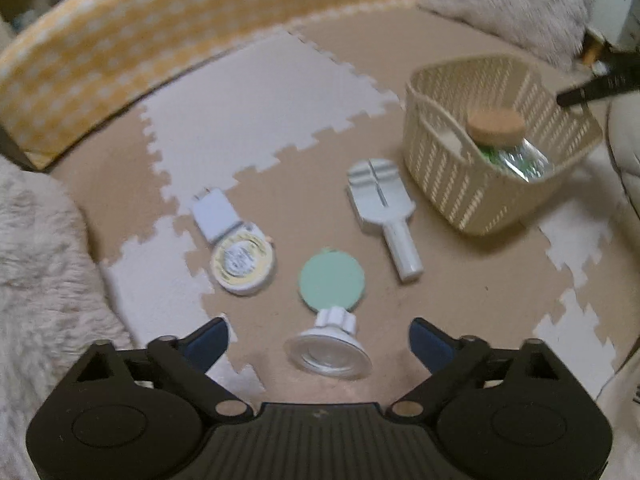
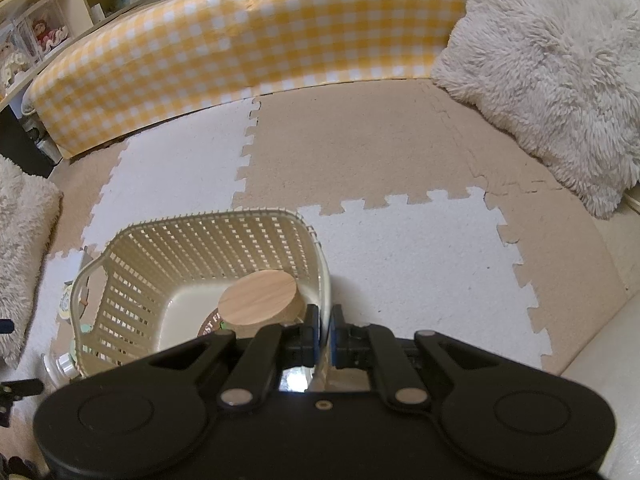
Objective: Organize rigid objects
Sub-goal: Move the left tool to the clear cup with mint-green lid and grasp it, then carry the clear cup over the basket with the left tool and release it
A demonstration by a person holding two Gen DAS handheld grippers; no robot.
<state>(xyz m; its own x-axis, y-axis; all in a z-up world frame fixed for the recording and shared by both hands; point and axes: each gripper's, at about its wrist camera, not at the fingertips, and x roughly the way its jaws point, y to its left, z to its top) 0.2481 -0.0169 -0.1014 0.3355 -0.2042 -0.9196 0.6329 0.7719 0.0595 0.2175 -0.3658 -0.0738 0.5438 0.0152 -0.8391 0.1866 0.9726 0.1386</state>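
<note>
Nearest my left gripper point(image 1: 320, 338), whose jaws stand wide and hold nothing, lies a white funnel-shaped plastic bulb point(image 1: 328, 350) on the tan and white foam puzzle mat point(image 1: 248, 112). Just beyond it sits a mint-green round disc point(image 1: 332, 280), with a white round tape measure point(image 1: 242, 262) to one side and a white flat-headed tool point(image 1: 382, 204) to the other. My right gripper point(image 2: 325, 322) pinches the rim of the cream woven plastic basket point(image 2: 208, 240), which holds a cork-lidded glass jar point(image 2: 258, 300).
</note>
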